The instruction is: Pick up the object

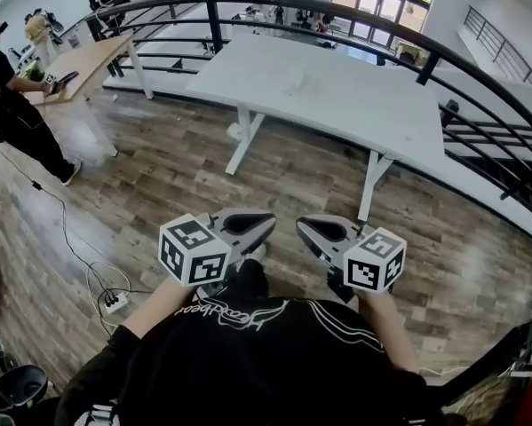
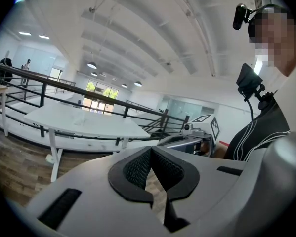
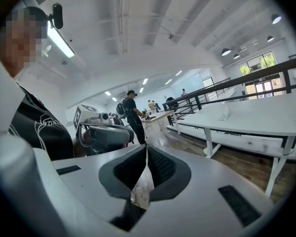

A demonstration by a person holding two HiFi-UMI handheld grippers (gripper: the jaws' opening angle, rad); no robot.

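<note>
I hold both grippers close to my chest, above the wooden floor, with their tips turned toward each other. My left gripper (image 1: 267,225) is shut, its black pads meeting at the tip (image 2: 151,150) with nothing between them. My right gripper (image 1: 303,227) is shut and empty too (image 3: 147,146). Each one shows in the other's view: the right gripper (image 2: 187,140) and the left gripper (image 3: 104,135). A long white table (image 1: 337,91) stands ahead. A small pale object (image 2: 79,118) rests on it, also visible from the right gripper view as a small pale object (image 3: 225,113); I cannot tell what it is.
A curved black railing (image 1: 354,11) runs behind the white table. At the left a person (image 1: 8,105) stands by a wooden table (image 1: 83,60). A power strip with cables (image 1: 115,302) lies on the floor at my left.
</note>
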